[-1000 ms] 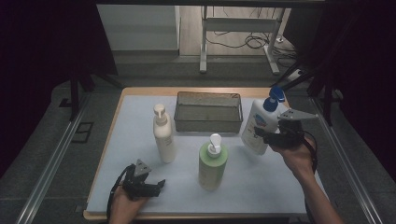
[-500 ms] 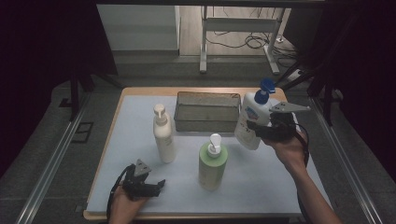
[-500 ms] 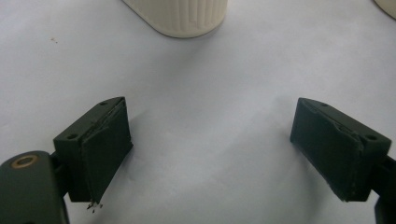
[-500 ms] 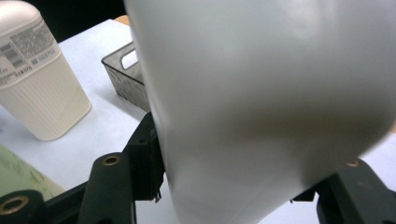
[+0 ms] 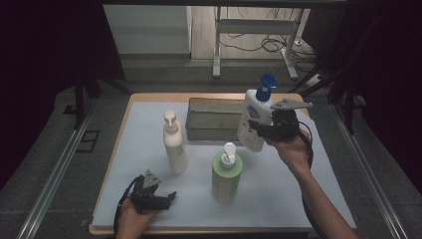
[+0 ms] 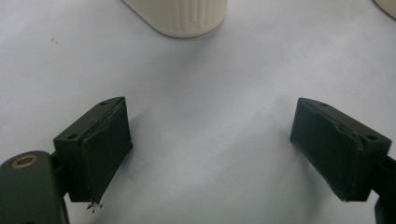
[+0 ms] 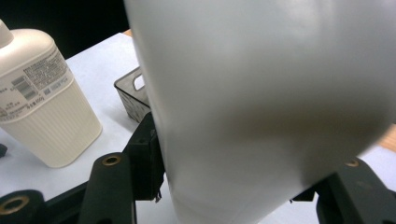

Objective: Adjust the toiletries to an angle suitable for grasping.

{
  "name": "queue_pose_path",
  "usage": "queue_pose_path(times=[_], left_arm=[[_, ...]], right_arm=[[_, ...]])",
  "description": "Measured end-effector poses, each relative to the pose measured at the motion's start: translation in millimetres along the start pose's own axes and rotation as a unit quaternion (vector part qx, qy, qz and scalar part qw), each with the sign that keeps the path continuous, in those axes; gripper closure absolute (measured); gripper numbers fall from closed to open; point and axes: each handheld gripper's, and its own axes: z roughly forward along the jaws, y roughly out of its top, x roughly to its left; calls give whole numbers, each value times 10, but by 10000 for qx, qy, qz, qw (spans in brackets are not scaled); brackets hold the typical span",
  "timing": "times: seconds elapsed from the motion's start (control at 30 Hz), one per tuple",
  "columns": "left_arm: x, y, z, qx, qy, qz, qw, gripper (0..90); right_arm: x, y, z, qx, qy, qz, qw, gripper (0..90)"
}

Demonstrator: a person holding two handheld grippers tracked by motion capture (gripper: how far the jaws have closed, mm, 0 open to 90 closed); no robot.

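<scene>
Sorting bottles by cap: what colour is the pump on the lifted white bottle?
Blue pump, clearest in the high view.

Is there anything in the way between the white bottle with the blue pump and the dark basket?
Nothing visible. The right gripper holds the white bottle lifted at the right end of the dark basket. The cream bottle and green bottle stand nearer the person, off that path.
</scene>
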Motion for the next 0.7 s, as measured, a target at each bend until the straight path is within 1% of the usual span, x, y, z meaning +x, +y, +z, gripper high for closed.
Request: queue_pose_path(times=[0.13, 0.23, 0.5, 0.7], left_arm=[[0, 0, 1, -5, 1, -1, 10000, 121], [0, 0, 1, -4, 1, 0, 10000, 121], [-1, 0, 1, -4, 6, -9, 10000, 121], [0, 0, 1, -3, 4, -5, 10000, 121]], right_arm=[[27, 48, 52, -13, -9, -31, 10000, 426], [55, 105, 127, -13, -8, -22, 10000, 426], [90, 206, 247, -72, -30, 5, 10000, 427], [138, 318, 380, -107, -63, -19, 9999, 427]])
